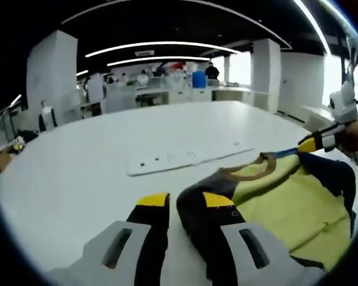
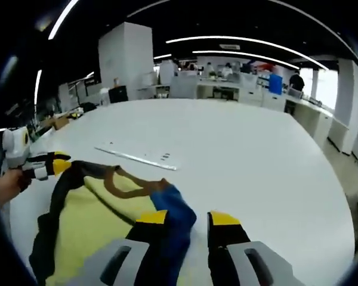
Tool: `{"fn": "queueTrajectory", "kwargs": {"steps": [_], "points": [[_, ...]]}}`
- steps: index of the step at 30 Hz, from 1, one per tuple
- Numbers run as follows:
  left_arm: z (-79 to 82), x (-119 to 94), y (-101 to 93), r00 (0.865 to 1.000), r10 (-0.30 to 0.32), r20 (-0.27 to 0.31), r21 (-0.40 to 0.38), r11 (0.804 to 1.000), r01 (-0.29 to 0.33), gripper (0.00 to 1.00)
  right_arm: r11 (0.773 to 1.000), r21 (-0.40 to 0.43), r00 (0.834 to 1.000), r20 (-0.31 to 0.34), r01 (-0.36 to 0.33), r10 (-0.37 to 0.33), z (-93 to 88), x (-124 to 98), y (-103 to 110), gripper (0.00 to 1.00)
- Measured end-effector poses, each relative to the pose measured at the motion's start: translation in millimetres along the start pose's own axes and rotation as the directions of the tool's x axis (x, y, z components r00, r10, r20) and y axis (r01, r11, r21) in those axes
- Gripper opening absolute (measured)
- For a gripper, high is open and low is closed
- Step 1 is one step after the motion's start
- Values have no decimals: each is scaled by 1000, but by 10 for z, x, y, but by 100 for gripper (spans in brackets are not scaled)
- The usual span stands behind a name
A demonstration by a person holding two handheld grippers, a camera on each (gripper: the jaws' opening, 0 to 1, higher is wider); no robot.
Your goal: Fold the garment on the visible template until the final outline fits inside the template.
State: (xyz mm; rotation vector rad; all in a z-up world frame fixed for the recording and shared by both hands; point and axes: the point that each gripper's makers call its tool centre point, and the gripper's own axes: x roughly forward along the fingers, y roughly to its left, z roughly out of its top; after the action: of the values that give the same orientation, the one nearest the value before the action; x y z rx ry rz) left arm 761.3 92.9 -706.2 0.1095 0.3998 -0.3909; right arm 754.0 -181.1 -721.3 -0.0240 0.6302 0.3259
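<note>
Left gripper at 6 o'clock in the left gripper view, jaws clamped on the dark shoulder of the shirt; cloth bunches between and round the right jaw. Shirt is yellow-green with dark sleeves and a tan collar, lying on the white table at 4 o'clock, partly lifted at both shoulders. White template strip lies flat just beyond the collar at 12 o'clock. Right gripper at 6 o'clock in its own view, pinching the blue shoulder edge; left jaw is wrapped in cloth. Judged: light, soft, limp, will sag and slide on the smooth top; best held at shoulder seams or hem corners. No containers seen.
</note>
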Motion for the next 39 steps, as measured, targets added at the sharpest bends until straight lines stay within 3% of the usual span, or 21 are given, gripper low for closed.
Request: {"fn": "queueTrajectory", "kwargs": {"steps": [4, 7, 9, 10, 16, 21, 25, 30, 36, 39], "points": [[47, -93, -82, 999, -35, -5, 30, 999, 35, 32, 998, 28, 998, 23, -61, 60, 105, -178, 142, 46], [48, -188, -165, 998, -60, -20, 59, 996, 61, 37, 992, 41, 992, 28, -122, 121, 133, -332, 290, 51], [33, -240, -206, 996, -81, -37, 125, 989, 85, 37, 989, 4, 989, 23, -148, 148, 125, -441, 378, 55], [29, -266, -228, 995, -87, -37, 111, 990, 91, 37, 988, -13, 988, 20, -151, 152, 122, -458, 391, 57], [5, -512, -396, 985, -168, -37, 148, 974, 171, 48, 973, -51, 975, -6, -223, 223, 2, -779, 639, 67], [-75, -740, -458, 977, -212, -34, 81, 973, 214, 56, 955, -89, 959, -59, -282, 277, -217, -979, 750, 77], [-172, -960, -525, 971, -236, -47, 75, 968, 239, 60, 937, -108, 941, -97, -333, 323, -410, -1177, 854, 78], [-337, -1203, -605, 964, -250, -85, 92, 962, 258, 60, 923, -147, 931, -144, -355, 335, -676, -1366, 934, 77], [-506, -1493, -673, 959, -260, -113, 102, 957, 272, 59, 910, -118, 913, -159, -397, 377, -945, -1537, 1057, 74], [-607, -1614, -755, 954, -272, -129, 111, 952, 287, 58, 885, -128, 888, -177, -448, 424, -1079, -1629, 1163, 72]]}}
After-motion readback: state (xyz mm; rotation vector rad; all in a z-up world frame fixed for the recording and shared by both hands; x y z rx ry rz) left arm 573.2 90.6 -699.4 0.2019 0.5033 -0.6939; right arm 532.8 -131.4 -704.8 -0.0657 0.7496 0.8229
